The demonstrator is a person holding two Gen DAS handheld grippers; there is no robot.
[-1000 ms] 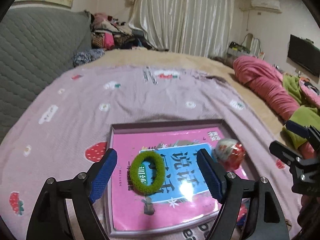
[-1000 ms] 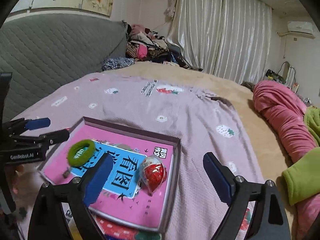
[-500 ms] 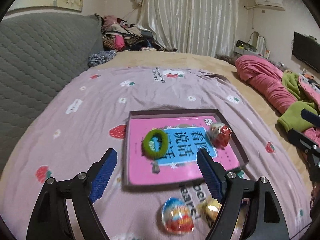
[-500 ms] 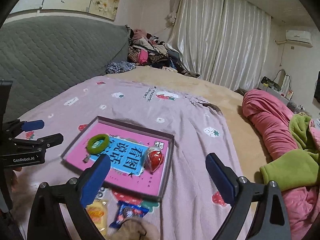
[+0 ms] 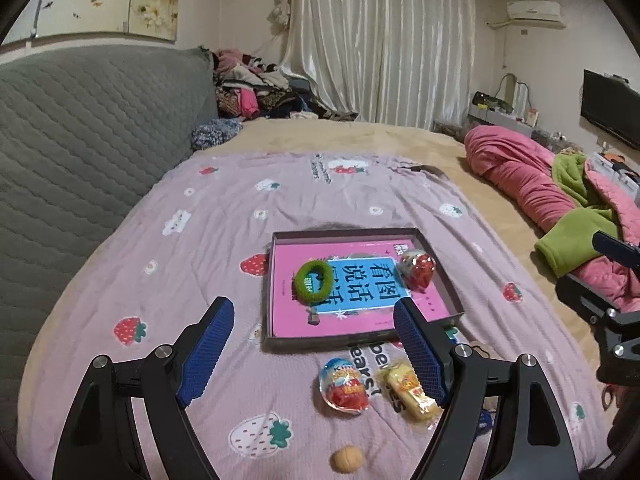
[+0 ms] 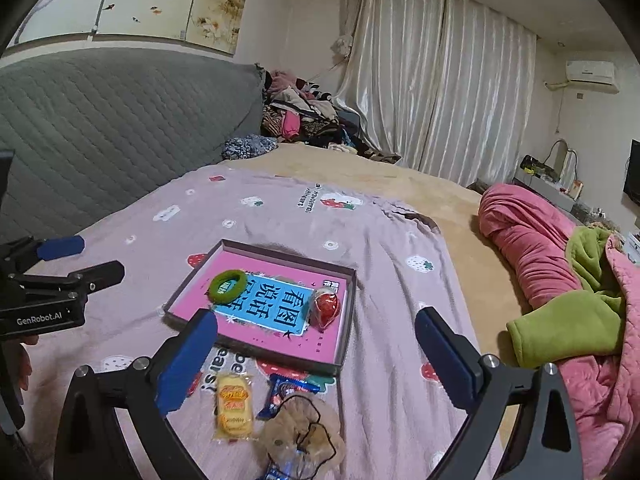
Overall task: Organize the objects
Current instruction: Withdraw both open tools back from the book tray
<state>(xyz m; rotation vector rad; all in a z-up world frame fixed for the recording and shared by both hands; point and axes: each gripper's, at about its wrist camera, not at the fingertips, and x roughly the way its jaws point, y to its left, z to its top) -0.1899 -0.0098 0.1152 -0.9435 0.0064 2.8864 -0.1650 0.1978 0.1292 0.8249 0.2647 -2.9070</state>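
Observation:
A dark shallow tray [image 5: 348, 235] lies on the pink strawberry bedspread and holds a pink book [image 5: 286, 312]. On the book rest a green hair ring [image 5: 314, 282] and a red foil egg [image 5: 418, 270]. In front of the tray lie a wrapped egg [image 5: 344, 384], a yellow snack packet [image 5: 410, 392] and a small tan ball [image 5: 348, 458]. My left gripper [image 5: 312, 308] hovers open and empty before the tray. My right gripper [image 6: 316, 318] is above the tray's near side, its jaws opening with nothing between them. Below it lie a blue packet [image 6: 286, 394] and a tan plush [image 6: 304, 432].
A grey quilted headboard [image 5: 80, 152] runs along the left. A rolled pink duvet [image 6: 528, 248] and a green blanket [image 6: 568, 328] lie at the right. Clothes [image 6: 304, 120] are piled at the back by the curtains. The bedspread [image 5: 180, 272] left of the tray is bare.
Both grippers have pulled back and up from the tray, so the loose snacks in front of it have come into view. The right jaws have widened slightly.

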